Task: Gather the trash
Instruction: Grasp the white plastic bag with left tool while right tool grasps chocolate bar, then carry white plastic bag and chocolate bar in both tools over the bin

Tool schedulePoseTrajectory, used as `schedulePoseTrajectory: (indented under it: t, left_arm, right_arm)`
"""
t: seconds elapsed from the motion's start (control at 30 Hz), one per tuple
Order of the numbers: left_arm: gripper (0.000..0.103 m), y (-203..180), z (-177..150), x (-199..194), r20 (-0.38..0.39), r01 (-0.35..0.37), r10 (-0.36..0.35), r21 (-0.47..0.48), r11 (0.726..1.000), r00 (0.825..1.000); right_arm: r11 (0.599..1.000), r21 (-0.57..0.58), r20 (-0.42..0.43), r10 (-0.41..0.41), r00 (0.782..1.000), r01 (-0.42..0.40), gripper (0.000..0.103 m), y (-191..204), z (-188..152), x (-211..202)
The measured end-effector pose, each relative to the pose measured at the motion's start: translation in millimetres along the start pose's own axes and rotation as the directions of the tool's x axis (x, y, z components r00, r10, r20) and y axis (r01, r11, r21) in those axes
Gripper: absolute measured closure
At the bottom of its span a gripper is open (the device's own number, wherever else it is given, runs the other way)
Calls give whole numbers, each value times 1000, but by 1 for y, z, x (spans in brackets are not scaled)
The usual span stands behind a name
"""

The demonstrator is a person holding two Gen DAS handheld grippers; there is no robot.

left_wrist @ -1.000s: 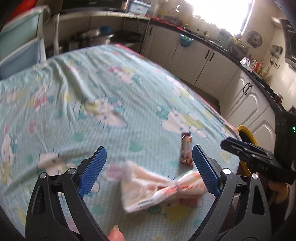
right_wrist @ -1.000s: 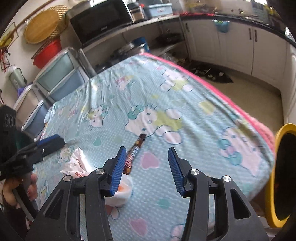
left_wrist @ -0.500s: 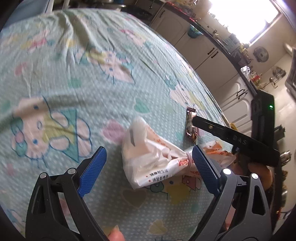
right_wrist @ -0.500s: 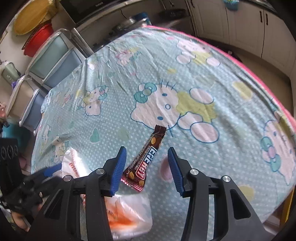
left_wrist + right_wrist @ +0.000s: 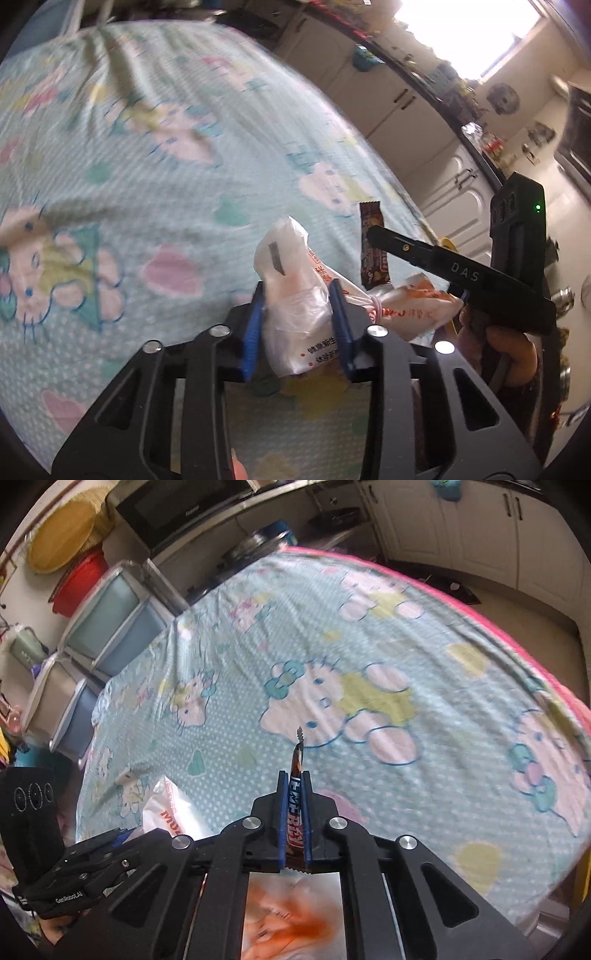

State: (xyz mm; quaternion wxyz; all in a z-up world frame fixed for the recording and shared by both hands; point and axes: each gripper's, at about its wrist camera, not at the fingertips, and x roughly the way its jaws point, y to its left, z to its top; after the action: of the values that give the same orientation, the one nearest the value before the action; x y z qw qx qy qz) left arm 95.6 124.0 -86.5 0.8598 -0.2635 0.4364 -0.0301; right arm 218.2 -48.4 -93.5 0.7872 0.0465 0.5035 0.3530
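Two grippers worked over a table covered with a blue cat-print cloth [image 5: 388, 635]. Both pointed slanting down at it.

The left gripper [image 5: 297, 295] had its jaws closing, and the blue pads pressed on both sides of a white plastic bag [image 5: 295, 291]. The bag was tied in the middle with a band and lay on the cloth near the table's edge, with one puffy end sticking up past the pads. A fingertip [image 5: 236, 469] showed at the bottom of that view.

The right gripper [image 5: 294, 779] came in from the side, close to the left one. Its jaws were squeezed tight on a brown candy bar wrapper [image 5: 296, 760]. The wrapper stood on its thin edge between the pads, and its crimped end poked out over the cloth. A hand [image 5: 509, 354] held the right gripper's handle.
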Motion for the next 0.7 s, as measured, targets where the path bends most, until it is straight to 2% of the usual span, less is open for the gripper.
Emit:
schedulePoseTrajectory:
  t: [0.17, 0.3, 0.43, 0.7]
  left_arm:
    - [80, -50, 13, 4, 36, 18, -23, 132, 991, 999]
    - [80, -87, 23, 11, 54, 37, -49, 210, 977, 997]
    - [80, -125, 33, 19, 61, 68, -88, 277, 959, 994]
    - [80, -211, 41, 38, 82, 103, -153, 433, 895, 985]
  right_arm:
    - [999, 48, 112, -23, 993, 18, 97, -24, 0, -41]
    - [994, 98, 206, -58, 977, 38, 97, -49, 2, -82]
    - [986, 156, 301, -103, 948, 58, 97, -79, 2, -127]
    - [967, 226, 420, -209, 883, 122, 97, -123, -7, -195]
